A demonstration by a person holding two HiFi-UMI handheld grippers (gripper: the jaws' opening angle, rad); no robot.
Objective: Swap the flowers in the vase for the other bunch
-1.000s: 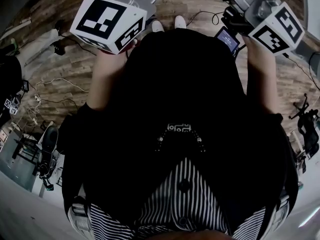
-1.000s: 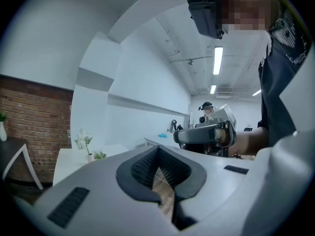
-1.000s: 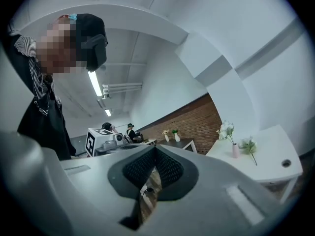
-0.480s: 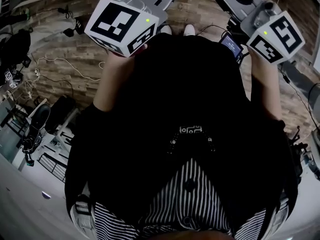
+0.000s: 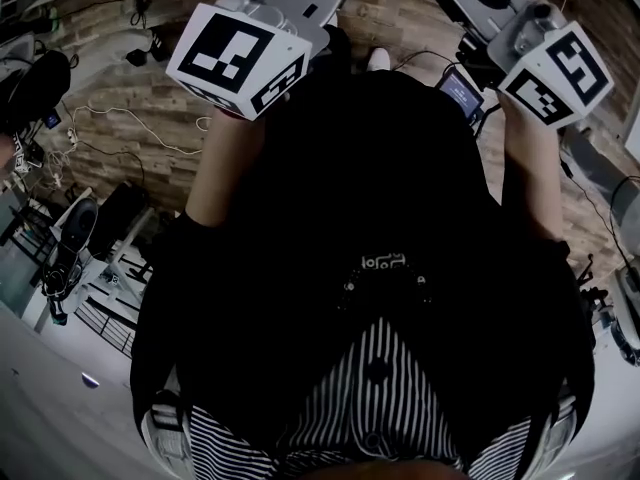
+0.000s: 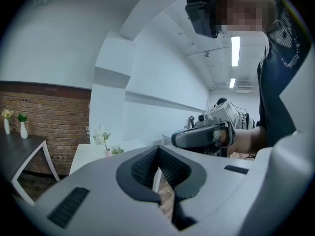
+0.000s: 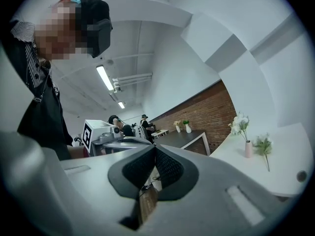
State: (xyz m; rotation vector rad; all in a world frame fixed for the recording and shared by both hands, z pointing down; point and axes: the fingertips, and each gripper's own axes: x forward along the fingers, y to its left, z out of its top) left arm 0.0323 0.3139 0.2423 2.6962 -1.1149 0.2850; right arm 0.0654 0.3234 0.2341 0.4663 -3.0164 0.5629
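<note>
A small pink vase (image 7: 248, 149) with white flowers (image 7: 240, 124) stands far off on a white table (image 7: 290, 154). A second, greener bunch (image 7: 264, 145) is right beside it. The left gripper view shows the same vase (image 6: 107, 152) and flowers (image 6: 101, 134), tiny and distant. My left gripper (image 6: 158, 154) is shut with nothing in it. My right gripper (image 7: 155, 151) is shut and empty too. I hold both at chest height, far from the table. Their marker cubes (image 5: 240, 58) (image 5: 555, 73) show in the head view, and each gripper sees the other (image 6: 202, 136) (image 7: 115, 141).
A dark table (image 7: 189, 140) with two small vases stands by the brick wall (image 7: 211, 112). Cables (image 5: 120, 128) and gear lie on the wooden floor below me. Other people (image 7: 142, 123) stand in the background.
Both marker cubes have shifted a little in the head view, and the floor beneath has swung round. Both grippers are still held in front of my chest.
</note>
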